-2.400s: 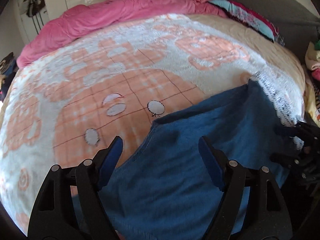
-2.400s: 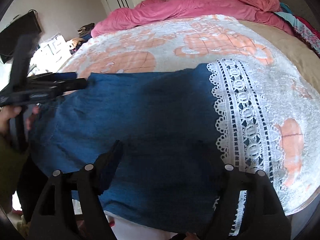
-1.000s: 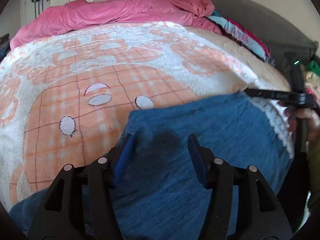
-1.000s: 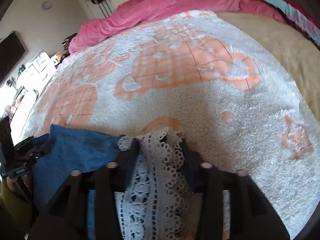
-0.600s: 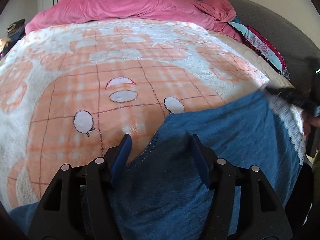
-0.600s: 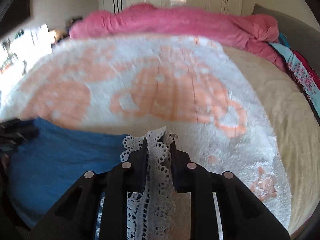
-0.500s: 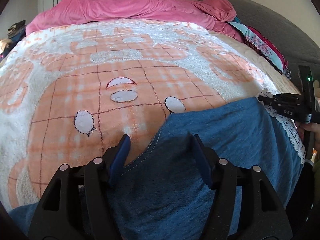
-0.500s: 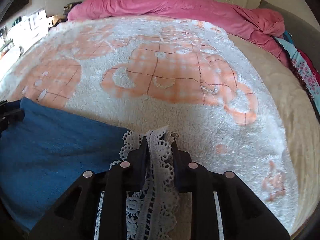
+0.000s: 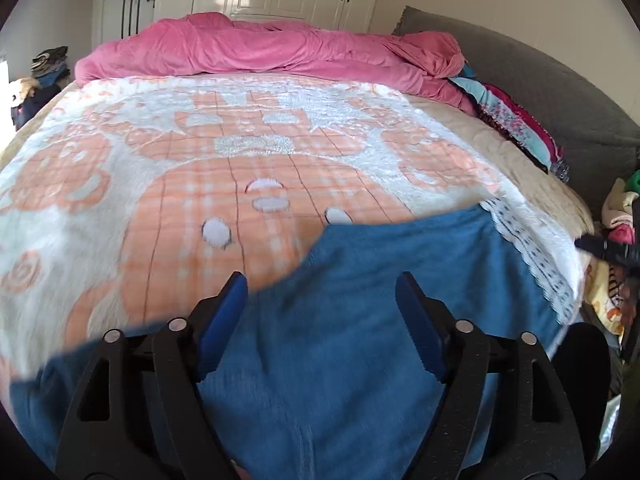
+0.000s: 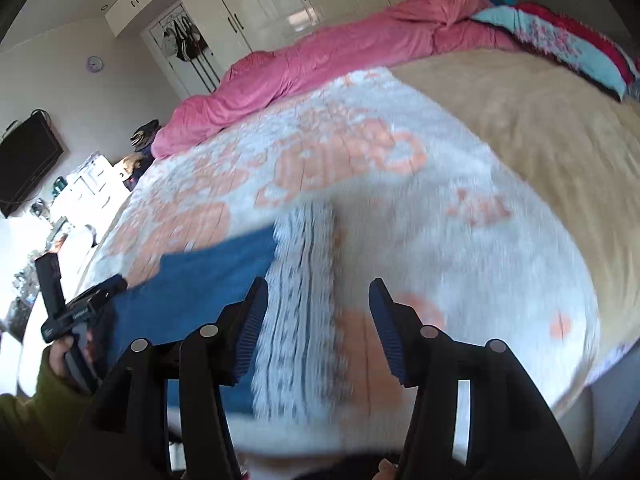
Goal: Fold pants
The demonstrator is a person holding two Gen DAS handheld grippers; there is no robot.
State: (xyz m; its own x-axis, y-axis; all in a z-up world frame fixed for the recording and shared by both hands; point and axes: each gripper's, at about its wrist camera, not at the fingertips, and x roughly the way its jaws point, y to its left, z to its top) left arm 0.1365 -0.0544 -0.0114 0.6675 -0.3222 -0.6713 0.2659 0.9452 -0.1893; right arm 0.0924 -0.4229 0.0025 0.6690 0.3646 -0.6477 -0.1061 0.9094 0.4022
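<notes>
The left tongs (image 9: 320, 304) stand spread above the blue pants (image 9: 360, 344), pinching nothing; their jaws have just been opening, with cloth under them but not pressed. The right tongs (image 10: 318, 320) are also spread, having just let go of the white lace hem (image 10: 300, 300), which lies below. The pants rest folded on the near edge of the bed (image 9: 120, 200), atop the orange-and-white blanket (image 9: 240, 152). The loose fold could slide off that near edge, or spring open unevenly.
</notes>
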